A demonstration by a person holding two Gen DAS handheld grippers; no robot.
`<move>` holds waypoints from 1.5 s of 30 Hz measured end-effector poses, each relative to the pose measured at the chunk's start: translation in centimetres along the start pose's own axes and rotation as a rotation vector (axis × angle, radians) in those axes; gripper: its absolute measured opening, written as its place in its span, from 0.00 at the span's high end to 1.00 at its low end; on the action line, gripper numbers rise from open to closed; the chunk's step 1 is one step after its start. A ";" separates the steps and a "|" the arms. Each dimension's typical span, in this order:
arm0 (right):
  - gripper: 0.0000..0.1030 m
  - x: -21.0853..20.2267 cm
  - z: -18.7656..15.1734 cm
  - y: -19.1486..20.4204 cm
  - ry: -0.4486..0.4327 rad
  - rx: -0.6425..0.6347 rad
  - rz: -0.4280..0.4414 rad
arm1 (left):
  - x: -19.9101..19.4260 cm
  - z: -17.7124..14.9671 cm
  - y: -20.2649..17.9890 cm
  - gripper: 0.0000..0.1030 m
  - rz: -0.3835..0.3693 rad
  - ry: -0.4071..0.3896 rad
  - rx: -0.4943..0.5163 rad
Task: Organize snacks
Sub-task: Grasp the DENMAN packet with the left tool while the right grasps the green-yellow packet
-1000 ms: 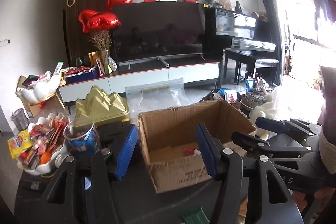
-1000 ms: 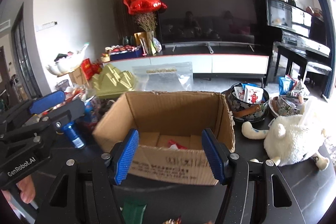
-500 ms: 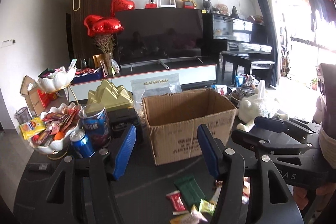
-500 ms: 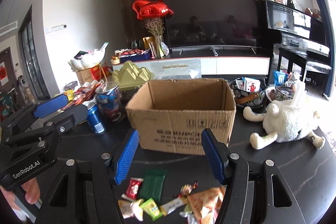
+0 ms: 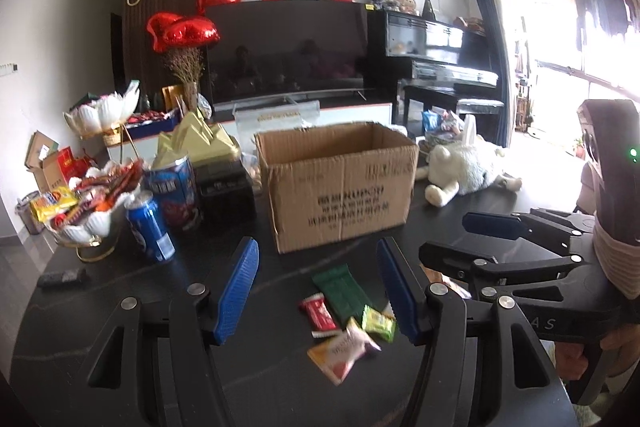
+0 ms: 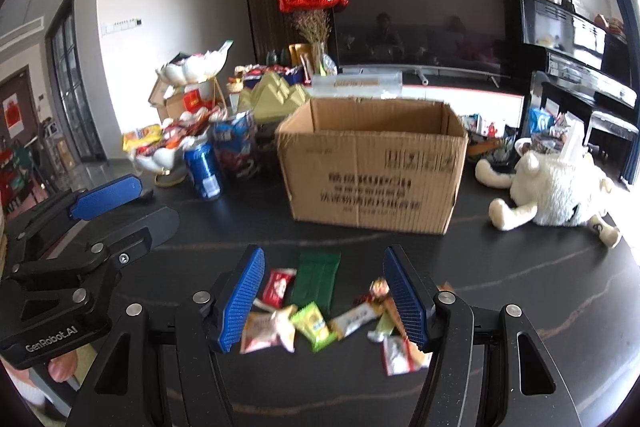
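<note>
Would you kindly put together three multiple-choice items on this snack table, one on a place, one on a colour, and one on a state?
1. Where do the loose snack packets lie?
A. On the dark table in front of the cardboard box
B. Inside the cardboard box
C. On the plush toy

2. What colour is the long flat packet nearest the box?
A. Yellow
B. Green
C. White

3. How is the right claw?
A. Shut on a can
B. Shut on a packet
C. Open, holding nothing

Answers: 1 A, the packets rest on the table short of the cardboard box. 2 B, its wrapper is dark green. 3 C, its blue pads stand apart with the packets lying on the table beyond them.
</note>
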State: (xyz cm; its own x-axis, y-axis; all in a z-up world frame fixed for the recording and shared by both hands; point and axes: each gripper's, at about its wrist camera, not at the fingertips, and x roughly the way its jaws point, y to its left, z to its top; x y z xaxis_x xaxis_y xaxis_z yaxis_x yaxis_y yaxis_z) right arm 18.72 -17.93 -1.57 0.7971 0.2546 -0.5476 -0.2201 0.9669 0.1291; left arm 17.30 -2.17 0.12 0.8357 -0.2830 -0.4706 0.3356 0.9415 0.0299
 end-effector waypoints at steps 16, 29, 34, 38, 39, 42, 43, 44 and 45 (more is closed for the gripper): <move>0.39 3.7 -4.9 0.8 0.113 -0.101 0.009 | 4.0 -6.5 0.1 0.41 -0.132 0.134 0.014; 0.50 8.5 -6.7 -0.2 0.224 -0.125 0.050 | 8.8 -8.5 -0.2 0.44 -0.199 0.248 0.105; 0.54 9.5 -7.0 -0.2 0.242 -0.132 0.071 | 10.0 -8.7 -0.4 0.44 -0.225 0.271 0.142; 0.54 9.9 -7.3 -0.4 0.253 -0.128 0.081 | 10.9 -8.9 -0.4 0.47 -0.255 0.296 0.147; 0.55 10.0 -7.3 -0.4 0.254 -0.129 0.082 | 11.0 -8.9 -0.5 0.47 -0.265 0.304 0.146; 0.56 10.2 -7.4 -0.6 0.260 -0.119 0.093 | 11.5 -8.8 -0.6 0.48 -0.272 0.310 0.150; 0.57 10.3 -7.4 -0.7 0.261 -0.115 0.096 | 11.6 -8.8 -0.7 0.48 -0.273 0.317 0.154; 0.58 10.3 -7.4 -0.8 0.262 -0.112 0.100 | 11.8 -8.9 -0.8 0.49 -0.280 0.331 0.155; 0.58 10.4 -7.3 -0.8 0.262 -0.112 0.102 | 12.0 -8.9 -0.8 0.50 -0.292 0.345 0.151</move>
State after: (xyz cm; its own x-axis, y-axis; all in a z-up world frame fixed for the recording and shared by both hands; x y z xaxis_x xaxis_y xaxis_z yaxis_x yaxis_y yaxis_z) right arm 23.11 -16.19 -13.46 0.5985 0.3228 -0.7332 -0.3636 0.9250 0.1104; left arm 23.15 -4.63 -13.41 0.5127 -0.4304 -0.7429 0.6154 0.7875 -0.0315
